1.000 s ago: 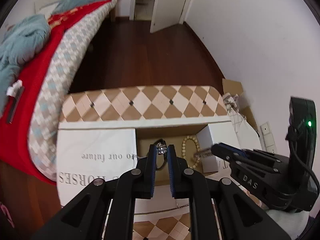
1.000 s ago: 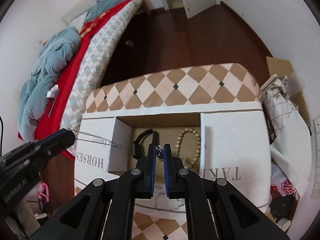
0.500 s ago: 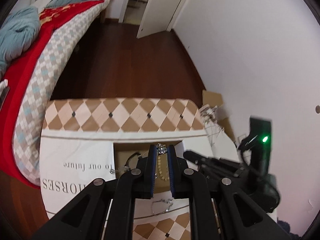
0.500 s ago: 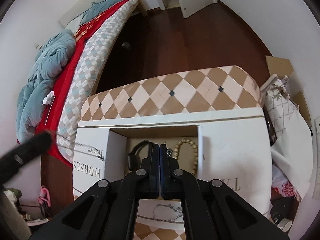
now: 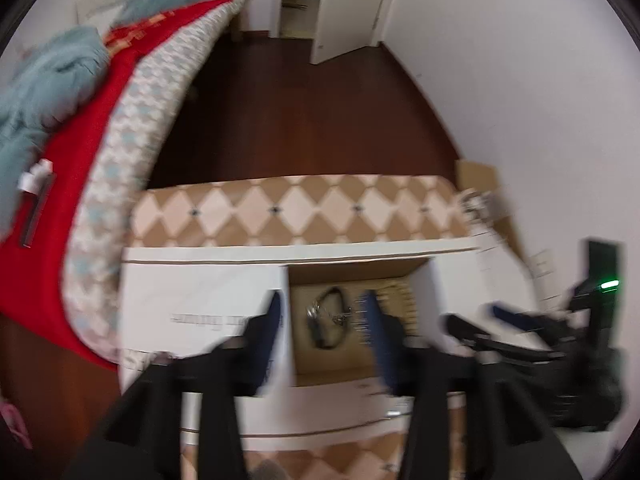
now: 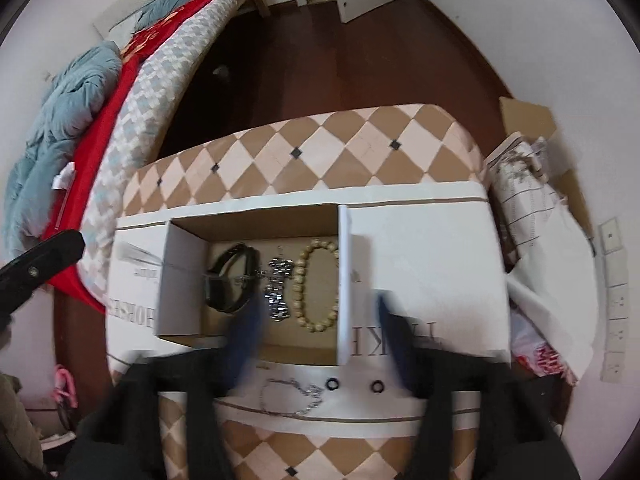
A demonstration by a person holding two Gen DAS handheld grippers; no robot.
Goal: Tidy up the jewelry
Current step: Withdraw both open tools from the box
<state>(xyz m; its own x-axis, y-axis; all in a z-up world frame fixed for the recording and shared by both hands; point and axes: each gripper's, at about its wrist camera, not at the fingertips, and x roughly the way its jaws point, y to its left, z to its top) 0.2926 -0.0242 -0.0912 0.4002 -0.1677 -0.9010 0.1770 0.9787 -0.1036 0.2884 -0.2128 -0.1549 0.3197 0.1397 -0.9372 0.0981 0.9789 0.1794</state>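
An open cardboard box (image 6: 256, 220) with white flaps holds a black watch (image 6: 230, 276), a silver link bracelet (image 6: 277, 286) and a wooden bead bracelet (image 6: 318, 282). My right gripper (image 6: 316, 324) is open and empty above the box's near edge. My left gripper (image 5: 320, 320) is open and empty over the box (image 5: 356, 276); the black watch (image 5: 326, 322) shows between its fingers. A thin silver chain (image 6: 290, 398) and two small black rings (image 6: 354, 385) lie on the near flap. The right gripper's body (image 5: 540, 340) shows at the right of the left wrist view.
The box sits on a table with a tan diamond-pattern cloth (image 6: 320, 148). A bed with red and teal bedding (image 6: 100, 92) is to the left. Bags and cardboard (image 6: 532, 184) lie to the right by the white wall. Dark wood floor (image 5: 304, 120) lies beyond.
Both grippers have opened. The silver link bracelet that they held between them now lies in the box between the watch and the beads. Both views are blurred by motion.
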